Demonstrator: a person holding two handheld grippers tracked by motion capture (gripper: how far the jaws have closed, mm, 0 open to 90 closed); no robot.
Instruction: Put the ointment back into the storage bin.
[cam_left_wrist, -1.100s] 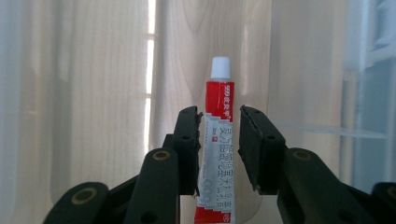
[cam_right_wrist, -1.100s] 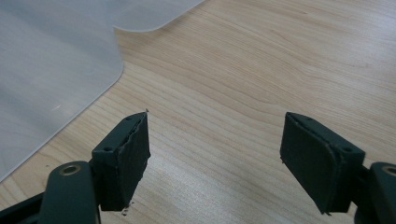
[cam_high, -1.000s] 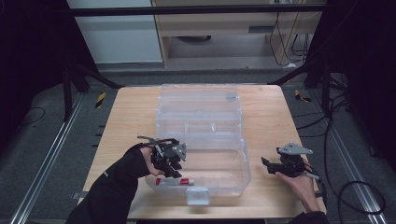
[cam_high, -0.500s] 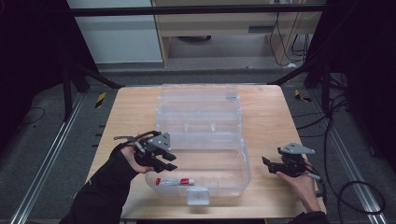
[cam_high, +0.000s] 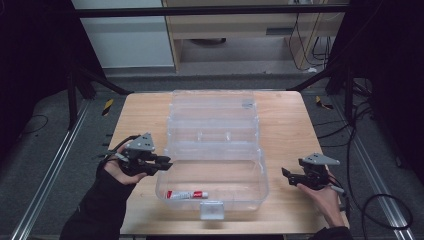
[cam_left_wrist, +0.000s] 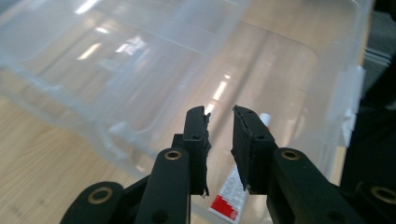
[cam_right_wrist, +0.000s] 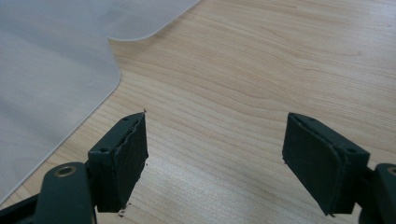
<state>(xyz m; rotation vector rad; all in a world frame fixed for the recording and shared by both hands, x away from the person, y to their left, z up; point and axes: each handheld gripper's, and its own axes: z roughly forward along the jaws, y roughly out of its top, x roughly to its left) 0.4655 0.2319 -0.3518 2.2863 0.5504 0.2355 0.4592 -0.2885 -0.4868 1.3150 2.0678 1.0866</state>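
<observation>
1. I see a clear plastic box (cam_high: 212, 165) standing open on the wooden table (cam_high: 285, 120), with its lid (cam_high: 212, 107) laid back flat on the far side.
2. Its near wall carries a pale latch (cam_high: 211, 210) at the middle.
3. A small tube (cam_high: 186, 194), white with a red band and red end, lies flat on the box floor by the near wall, left of the latch, lengthwise along that wall.
4. In my left gripper view the tube (cam_left_wrist: 233, 193) shows through the clear wall, partly hidden.
</observation>
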